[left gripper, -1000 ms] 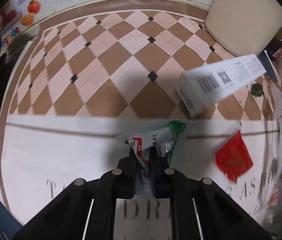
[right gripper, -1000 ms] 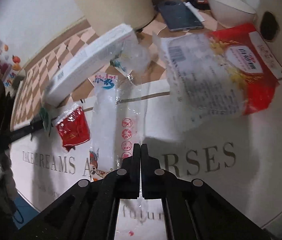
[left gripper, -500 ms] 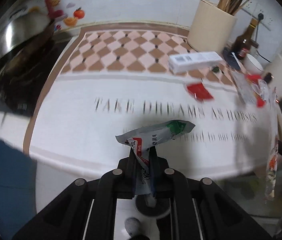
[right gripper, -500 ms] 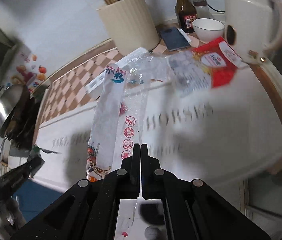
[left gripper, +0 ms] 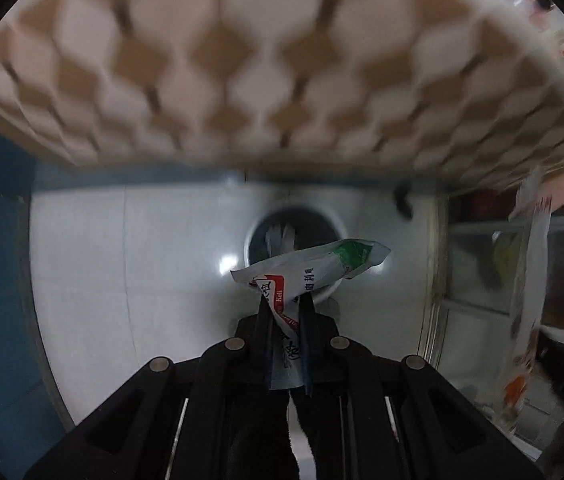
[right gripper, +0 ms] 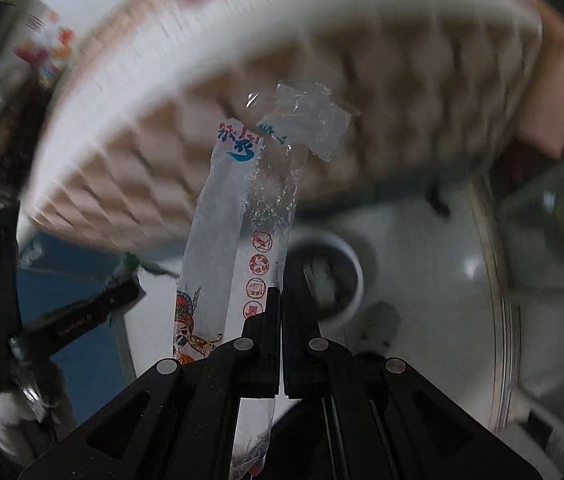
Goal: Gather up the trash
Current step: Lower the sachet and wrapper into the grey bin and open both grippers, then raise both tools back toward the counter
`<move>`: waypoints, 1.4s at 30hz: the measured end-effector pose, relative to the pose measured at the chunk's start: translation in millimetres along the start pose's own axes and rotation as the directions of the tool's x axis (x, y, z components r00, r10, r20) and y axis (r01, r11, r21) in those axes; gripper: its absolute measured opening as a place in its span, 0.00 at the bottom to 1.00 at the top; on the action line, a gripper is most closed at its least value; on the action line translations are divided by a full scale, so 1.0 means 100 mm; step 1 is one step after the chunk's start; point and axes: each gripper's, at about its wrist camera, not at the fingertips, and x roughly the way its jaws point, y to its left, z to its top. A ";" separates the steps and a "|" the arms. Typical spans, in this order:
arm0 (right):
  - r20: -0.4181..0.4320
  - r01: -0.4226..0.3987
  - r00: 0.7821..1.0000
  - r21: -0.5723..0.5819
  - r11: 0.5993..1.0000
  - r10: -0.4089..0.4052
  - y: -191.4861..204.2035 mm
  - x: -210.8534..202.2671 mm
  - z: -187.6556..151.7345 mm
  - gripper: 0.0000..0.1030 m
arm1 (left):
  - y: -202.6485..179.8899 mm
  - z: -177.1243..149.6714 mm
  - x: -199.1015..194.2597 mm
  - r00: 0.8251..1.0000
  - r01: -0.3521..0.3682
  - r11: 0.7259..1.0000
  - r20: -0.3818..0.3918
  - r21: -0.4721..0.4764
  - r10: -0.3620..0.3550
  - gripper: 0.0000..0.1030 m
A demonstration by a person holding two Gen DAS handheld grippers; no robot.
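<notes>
Both pickups done, drop pending. Left tool (left gripper: 286, 304) pinches a crumpled white-green-red plastic wrapper (left gripper: 306, 268); right tool (right gripper: 281, 300) pinches a long clear printed plastic sleeve (right gripper: 237, 248). Round grey bin (left gripper: 294, 236) sits on the floor directly below (blurred), past the tabletop edge (left gripper: 241, 80).

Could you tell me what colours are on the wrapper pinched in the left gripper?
Mostly white wrapper, green end, red label; clearest in the left wrist view.
</notes>
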 end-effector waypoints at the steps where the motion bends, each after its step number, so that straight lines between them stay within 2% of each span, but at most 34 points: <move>1: -0.019 0.007 1.000 0.004 1.000 -0.007 -0.05 0.15 -0.08 0.00 | 0.05 0.01 0.31 0.999 0.001 1.000 -0.032 -0.016 -0.002 0.08; 4: -0.105 0.037 0.994 0.010 0.999 -0.036 -0.32 1.02 -0.34 0.00 | 0.17 0.07 1.04 0.996 0.009 0.998 -0.092 -0.055 -0.015 0.09; 9: -0.209 0.030 0.978 0.048 0.998 -0.019 -0.73 2.43 -0.54 0.00 | 0.35 0.23 2.46 0.986 -0.015 0.998 -0.166 -0.064 0.004 0.09; 10: -0.228 0.024 0.974 0.058 0.998 -0.010 -0.83 2.81 -0.58 0.00 | 0.34 0.19 2.61 0.985 -0.015 0.998 -0.175 -0.062 0.004 0.10; 13: -0.270 0.016 0.963 0.060 0.998 0.000 -0.99 3.55 -0.65 0.00 | 0.37 0.21 3.13 0.977 -0.014 0.999 -0.212 -0.043 0.005 0.16; 16: -0.313 0.012 0.950 0.062 0.998 0.008 -1.12 4.05 -0.65 0.00 | 0.37 0.20 3.45 0.972 -0.040 0.999 -0.230 -0.015 0.036 0.24; 18: -0.359 0.013 0.933 0.064 0.998 0.011 -1.17 4.34 -0.64 0.01 | 0.41 0.18 3.52 0.973 -0.054 0.998 -0.227 -0.016 0.049 0.41; 19: -0.374 0.025 0.928 0.060 0.998 -0.001 -1.18 4.43 -0.63 0.01 | 0.40 0.18 3.53 0.973 -0.063 0.998 -0.224 -0.020 0.056 0.56; 20: -0.383 0.030 0.924 0.056 0.998 -0.006 -1.17 4.48 -0.61 0.02 | 0.41 0.18 3.52 0.975 -0.076 0.997 -0.212 -0.028 0.068 0.67; 21: -0.386 0.034 0.922 0.050 0.998 -0.012 -1.18 4.49 -0.60 0.05 | 0.42 0.17 3.50 0.976 -0.088 0.996 -0.205 -0.031 0.080 0.71; 22: -0.387 0.051 0.922 0.040 0.998 -0.032 -1.20 4.49 -0.58 0.22 | 0.42 0.17 3.46 0.976 -0.103 0.994 -0.197 -0.036 0.094 0.75; 23: -0.381 0.062 0.923 0.040 0.997 -0.042 -1.22 4.48 -0.56 0.43 | 0.42 0.17 3.43 0.977 -0.116 0.992 -0.186 -0.039 0.107 0.76; 24: -0.374 0.071 0.926 0.045 0.996 -0.049 -1.21 4.46 -0.54 0.56 | 0.42 0.17 3.38 0.977 -0.130 0.991 -0.173 -0.038 0.122 0.77; 25: -0.365 0.080 0.929 0.049 0.996 -0.057 -1.21 4.44 -0.54 0.73 | 0.42 0.16 3.33 0.977 -0.146 0.989 -0.161 -0.035 0.139 0.86; 26: -0.351 0.091 0.934 0.052 0.994 -0.068 -1.23 4.37 -0.53 0.79 | 0.44 0.17 3.30 0.977 -0.153 0.988 -0.154 -0.033 0.146 1.00; 28: -0.334 0.118 0.937 0.039 0.992 -0.098 -1.21 4.25 -0.48 0.85 | 0.43 0.15 3.17 0.976 -0.180 0.983 -0.128 -0.024 0.176 1.00; 29: -0.316 0.137 0.941 0.024 0.990 -0.123 -1.20 4.16 -0.47 0.96 | 0.41 0.13 3.10 0.973 -0.202 0.979 -0.114 -0.019 0.198 1.00; 30: -0.300 0.160 0.942 0.007 0.987 -0.150 -1.18 4.08 -0.48 1.00 | 0.39 0.10 2.99 0.973 -0.214 0.977 -0.096 -0.014 0.212 1.00; 35: -0.249 0.220 0.942 -0.049 0.974 -0.225 -1.05 3.66 -0.47 1.00 | 0.34 -0.06 2.37 0.973 -0.229 0.973 -0.030 -0.001 0.229 1.00; 42: -0.172 0.250 0.948 -0.113 0.962 -0.266 -0.75 2.48 -0.36 1.00 | 0.12 -0.37 1.23 0.974 -0.227 0.974 -0.012 -0.005 0.227 1.00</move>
